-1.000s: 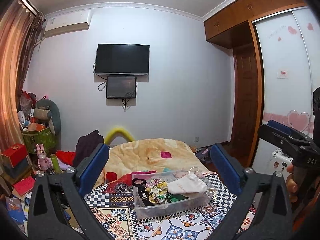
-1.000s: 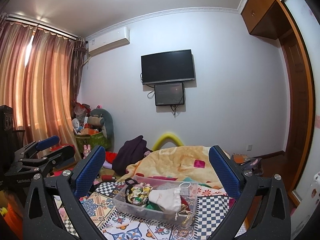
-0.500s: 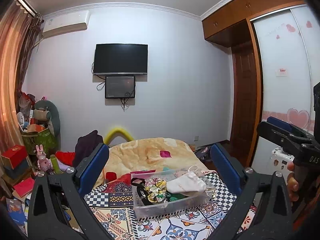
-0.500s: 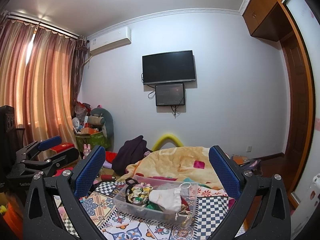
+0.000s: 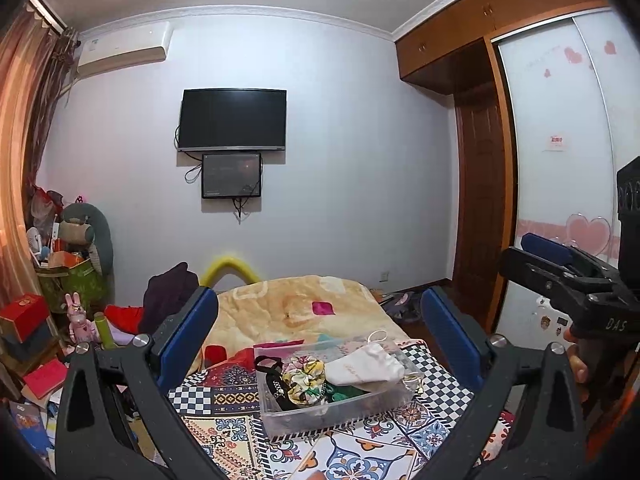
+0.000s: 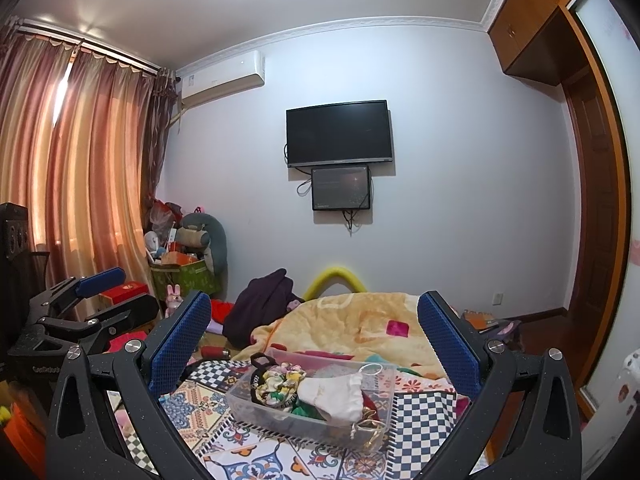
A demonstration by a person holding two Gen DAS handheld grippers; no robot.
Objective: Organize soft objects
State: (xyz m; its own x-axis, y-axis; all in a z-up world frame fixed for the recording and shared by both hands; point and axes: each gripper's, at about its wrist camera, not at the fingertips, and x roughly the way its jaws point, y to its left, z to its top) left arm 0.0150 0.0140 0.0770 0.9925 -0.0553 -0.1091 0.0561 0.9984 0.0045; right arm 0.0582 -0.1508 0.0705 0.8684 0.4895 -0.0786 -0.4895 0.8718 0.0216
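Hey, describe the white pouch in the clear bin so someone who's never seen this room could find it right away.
Start at the bed under the wall TV; near its foot, on the patterned cover, sits a clear plastic bin. The white drawstring pouch lies on top at the bin's right side, beside the floral scrunchie. It is the only plain white item there; its neighbours are patterned, black or green.

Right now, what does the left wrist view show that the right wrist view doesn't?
Left wrist only: the white wardrobe door with pink hearts, and the right tool from the side with the hand on its grip.
Right wrist only: the full curtains, and the left tool from the side.
Both: the clear bin of soft objects with the white pouch on top, the TV, the yellow blanket. Each view's own tool is open and empty.
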